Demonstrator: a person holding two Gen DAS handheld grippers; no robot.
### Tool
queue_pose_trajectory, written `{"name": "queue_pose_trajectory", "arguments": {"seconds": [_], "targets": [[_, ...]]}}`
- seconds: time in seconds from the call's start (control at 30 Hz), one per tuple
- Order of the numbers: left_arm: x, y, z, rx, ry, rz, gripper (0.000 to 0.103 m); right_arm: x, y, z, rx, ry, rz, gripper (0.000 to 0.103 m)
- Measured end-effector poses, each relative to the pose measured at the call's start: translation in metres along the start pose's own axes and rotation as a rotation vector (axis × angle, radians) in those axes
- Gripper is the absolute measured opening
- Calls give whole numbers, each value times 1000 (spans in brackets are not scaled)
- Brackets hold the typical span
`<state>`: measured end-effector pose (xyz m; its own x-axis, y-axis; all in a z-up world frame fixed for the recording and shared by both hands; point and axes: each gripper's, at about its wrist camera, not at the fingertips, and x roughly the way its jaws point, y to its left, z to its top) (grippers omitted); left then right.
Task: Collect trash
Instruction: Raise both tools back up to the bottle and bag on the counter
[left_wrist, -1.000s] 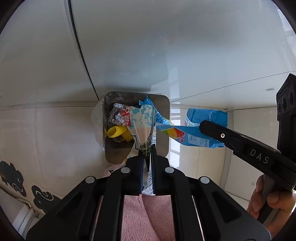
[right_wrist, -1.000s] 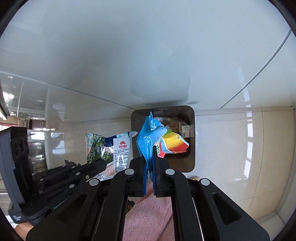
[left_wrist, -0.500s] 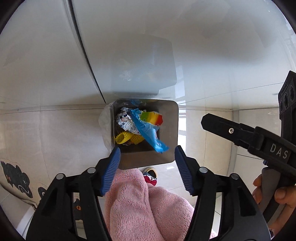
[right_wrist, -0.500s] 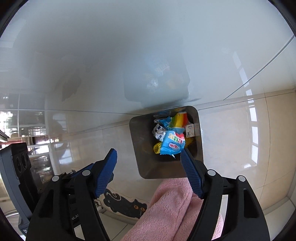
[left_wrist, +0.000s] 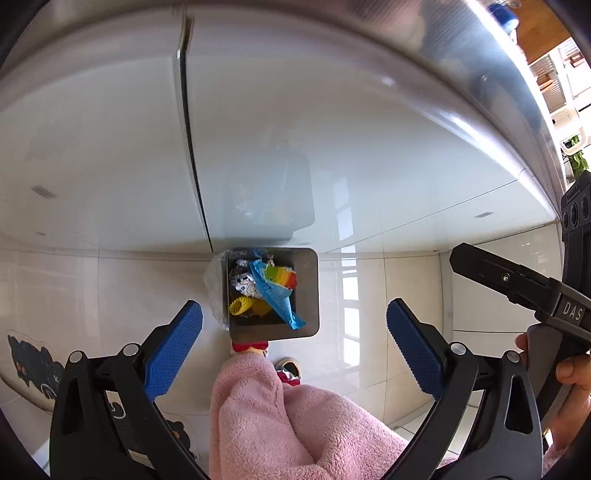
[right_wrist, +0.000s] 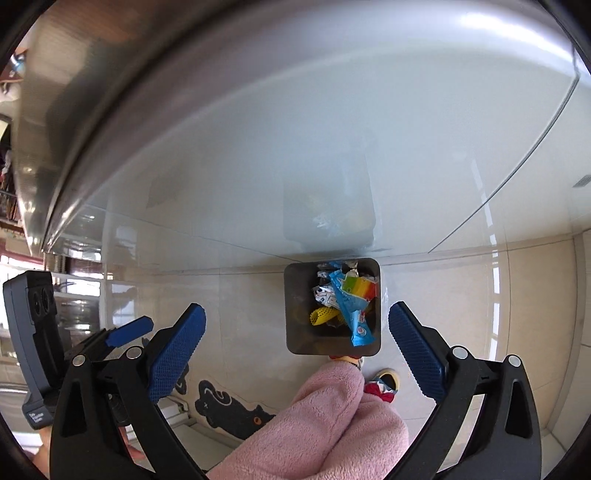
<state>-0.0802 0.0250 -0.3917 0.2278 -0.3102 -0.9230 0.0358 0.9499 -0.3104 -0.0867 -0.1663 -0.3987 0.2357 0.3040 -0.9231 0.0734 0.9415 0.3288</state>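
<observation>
Both hand-held grippers emptied, wrappers binned — bin

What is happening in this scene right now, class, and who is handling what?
A person holds a gripper in each hand above a small square trash bin on the tiled floor. The left gripper and the right gripper are both open and hold nothing. The bin holds wrappers, among them a blue wrapper with rainbow stripes lying on top and a yellow mesh piece. The person's pink fleece trousers show below.
</observation>
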Motion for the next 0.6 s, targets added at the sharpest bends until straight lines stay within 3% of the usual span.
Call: {"name": "queue_pose_trajectory", "arguments": {"seconds": [0.37, 0.6], "targets": [[-125, -24, 43, -34, -237, -63, 95, -148, 9, 15, -60, -295, -13, 100], [-157, -53, 93, 24, -346, -62, 95, -201, 16, 44, -95, -460, -65, 100]]}}
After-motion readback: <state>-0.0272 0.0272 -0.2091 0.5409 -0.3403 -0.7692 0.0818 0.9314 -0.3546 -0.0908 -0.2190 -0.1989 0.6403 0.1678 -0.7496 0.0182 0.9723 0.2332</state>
